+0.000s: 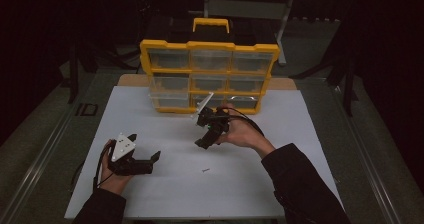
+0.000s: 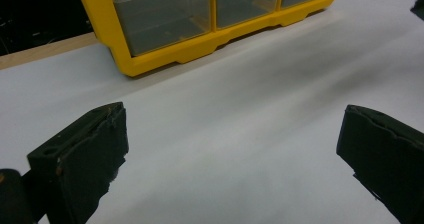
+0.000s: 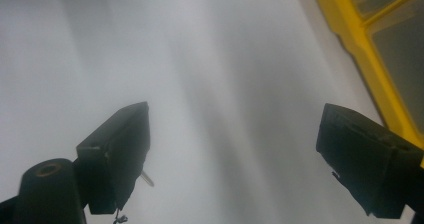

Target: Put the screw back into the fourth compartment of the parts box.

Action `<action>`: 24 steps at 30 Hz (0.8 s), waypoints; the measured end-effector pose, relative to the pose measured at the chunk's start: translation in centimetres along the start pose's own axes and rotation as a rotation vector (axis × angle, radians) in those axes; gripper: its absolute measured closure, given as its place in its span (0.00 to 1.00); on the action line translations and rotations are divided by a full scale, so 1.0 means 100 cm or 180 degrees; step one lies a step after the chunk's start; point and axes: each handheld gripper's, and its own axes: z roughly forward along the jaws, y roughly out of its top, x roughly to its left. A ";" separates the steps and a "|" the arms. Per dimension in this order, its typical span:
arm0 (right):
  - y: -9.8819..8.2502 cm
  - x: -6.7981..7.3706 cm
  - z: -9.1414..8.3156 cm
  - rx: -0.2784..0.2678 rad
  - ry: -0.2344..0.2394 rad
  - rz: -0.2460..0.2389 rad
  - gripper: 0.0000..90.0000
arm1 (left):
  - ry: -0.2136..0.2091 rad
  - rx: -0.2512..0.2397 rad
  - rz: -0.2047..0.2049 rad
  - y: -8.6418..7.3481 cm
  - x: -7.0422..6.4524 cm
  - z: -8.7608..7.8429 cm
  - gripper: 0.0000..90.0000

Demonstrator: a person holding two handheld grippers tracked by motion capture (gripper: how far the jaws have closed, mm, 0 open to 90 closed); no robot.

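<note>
Screw [image 1: 205, 170] lies on our white table [image 1: 280, 194] near its front edge, between the hands. Our left gripper [image 1: 150, 160], near the front-left corner, gapes wide and empty; our right gripper [image 1: 206, 132], before the yellow drawer box [image 1: 165, 47], likewise gapes empty.

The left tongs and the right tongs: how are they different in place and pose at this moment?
The left tongs lie low near the table's front edge, while the right tongs are farther back, just before the yellow organizer. The left tongs point across the white sheet toward the right side; the right tongs tilt downward toward the sheet. Both are open and hold nothing.
</note>
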 end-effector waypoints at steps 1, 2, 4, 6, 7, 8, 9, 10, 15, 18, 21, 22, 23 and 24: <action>-0.001 0.001 0.001 0.0002 0.0016 -0.0001 0.16 | -0.0002 0.0001 0.0002 0.000 0.000 0.000 0.01; -0.003 0.001 0.003 0.0013 0.0025 -0.0011 0.16 | -0.0002 0.0002 0.0004 0.000 0.000 0.000 0.01; -0.004 0.002 0.003 0.0036 0.0021 0.0005 0.16 | -0.0003 0.0004 0.0006 0.000 0.000 0.000 0.01; -0.007 0.003 0.007 0.0050 0.0041 -0.0017 0.16 | -0.0004 0.0004 0.0007 0.000 0.000 0.000 0.01; -0.009 0.004 0.009 0.0058 0.0045 -0.0030 0.16 | -0.0004 0.0004 0.0007 0.000 0.000 0.000 0.01; -0.010 0.004 0.011 0.0064 0.0056 -0.0023 0.16 | -0.0003 0.0004 0.0006 0.000 0.000 0.000 0.01; -0.012 0.005 0.012 0.0077 0.0068 -0.0025 0.16 | -0.0002 0.0006 0.0006 0.000 0.000 0.000 0.01; -0.013 0.005 0.014 0.0081 0.0076 -0.0032 0.16 | -0.0002 0.0006 0.0006 0.000 0.000 0.000 0.01; -0.021 0.011 0.024 0.0151 0.0124 -0.0063 0.16 | 0.0002 0.0001 0.0001 0.000 0.000 0.000 0.01; -0.027 0.014 0.030 0.0191 0.0158 -0.0075 0.16 | 0.0004 0.0003 0.0002 0.000 0.000 0.000 0.01; -0.032 0.017 0.037 0.0219 0.0202 -0.0085 0.16 | 0.0001 0.0006 0.0010 0.000 0.000 0.000 0.01; -0.034 0.017 0.039 0.0220 0.0216 -0.0090 0.16 | 0.0001 0.0006 0.0010 0.000 0.000 0.000 0.01; -0.035 0.018 0.041 0.0236 0.0226 -0.0079 0.16 | 0.0002 0.0004 0.0007 0.000 0.000 0.000 0.01; -0.037 0.019 0.043 0.0247 0.0241 -0.0083 0.16 | 0.0004 0.0003 0.0004 0.000 0.000 0.000 0.01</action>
